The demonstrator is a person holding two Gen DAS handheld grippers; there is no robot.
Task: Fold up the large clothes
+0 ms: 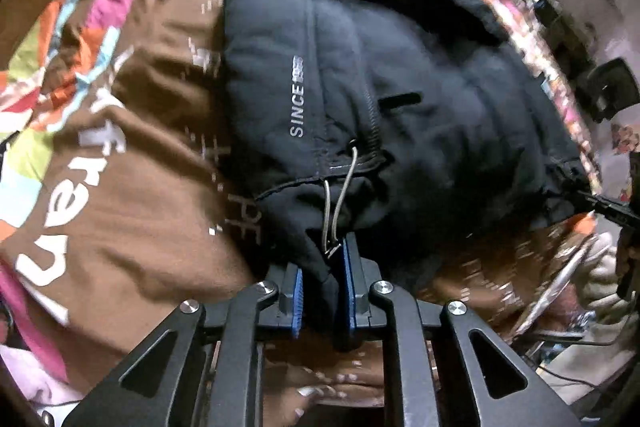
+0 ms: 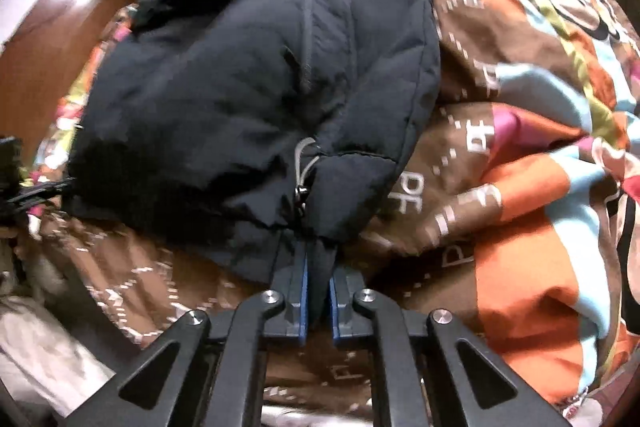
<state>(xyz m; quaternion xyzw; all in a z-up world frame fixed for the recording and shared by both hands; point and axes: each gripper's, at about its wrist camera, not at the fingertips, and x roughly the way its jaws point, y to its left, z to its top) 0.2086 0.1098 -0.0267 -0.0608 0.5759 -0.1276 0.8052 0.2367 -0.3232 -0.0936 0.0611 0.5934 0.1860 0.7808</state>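
A black padded jacket (image 1: 360, 75) with the word SINCE printed on it lies on a brown patterned bedspread (image 1: 132, 163). My left gripper (image 1: 322, 271) is shut on the jacket's near hem, beside a grey elastic drawcord (image 1: 340, 195). In the right wrist view the same jacket (image 2: 256, 87) fills the middle. My right gripper (image 2: 318, 275) is shut on the hem at its other corner, just below a drawcord with a toggle (image 2: 302, 183). The hem fabric is pinched between the blue pads in both views. At the right edge of the left wrist view the other gripper's black finger (image 1: 608, 211) shows.
The bedspread (image 2: 520, 147) has orange, pink and light blue patches and white lettering. A wooden headboard or wall panel (image 2: 60, 39) lies beyond the jacket. Room clutter and a dark chair (image 1: 612, 87) stand at the right in the left wrist view.
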